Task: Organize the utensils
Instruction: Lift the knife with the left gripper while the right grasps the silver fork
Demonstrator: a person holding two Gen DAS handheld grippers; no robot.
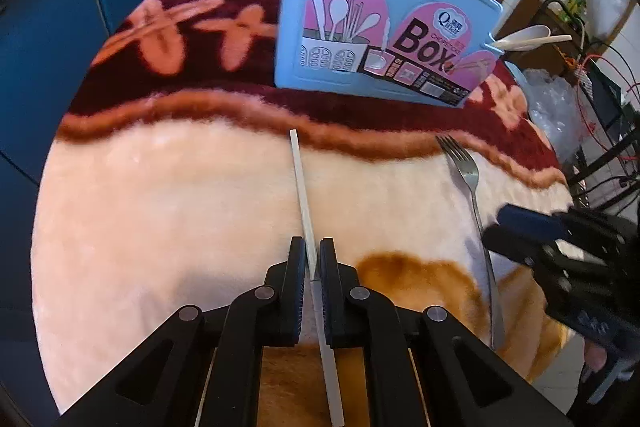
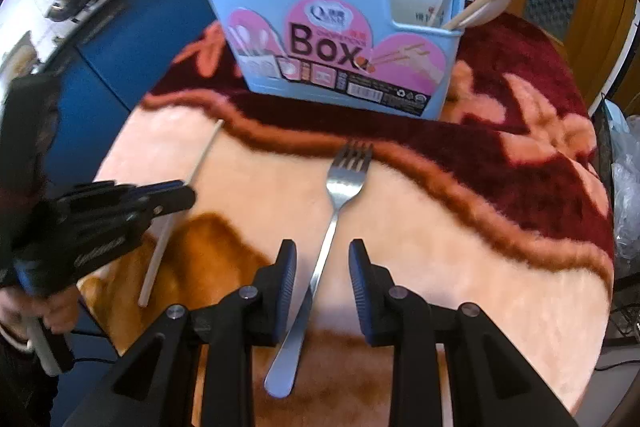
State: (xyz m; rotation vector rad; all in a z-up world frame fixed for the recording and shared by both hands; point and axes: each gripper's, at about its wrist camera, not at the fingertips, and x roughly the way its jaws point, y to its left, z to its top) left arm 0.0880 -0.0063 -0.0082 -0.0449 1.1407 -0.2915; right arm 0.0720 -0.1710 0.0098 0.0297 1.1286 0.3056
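Left wrist view: the left gripper (image 1: pixel 314 259) reaches level over the bench, its black fingers closed on one slim pale chopstick (image 1: pixel 302 183) lying on the fuzzy pink-and-maroon blanket (image 1: pixel 160 207). The right gripper (image 2: pixel 322 263) hangs low, fingers spread either side of one steel fork (image 2: pixel 340 195). Behind stands one blue plastic utensil box (image 2: pixel 340 39) holding three forks, one chopstick and one pale spoon.

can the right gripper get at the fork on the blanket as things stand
Probably yes. The right gripper is open, its fingers either side of the fork handle, which lies flat on the blanket. Nothing lies between them; the left gripper is off at the chopstick.
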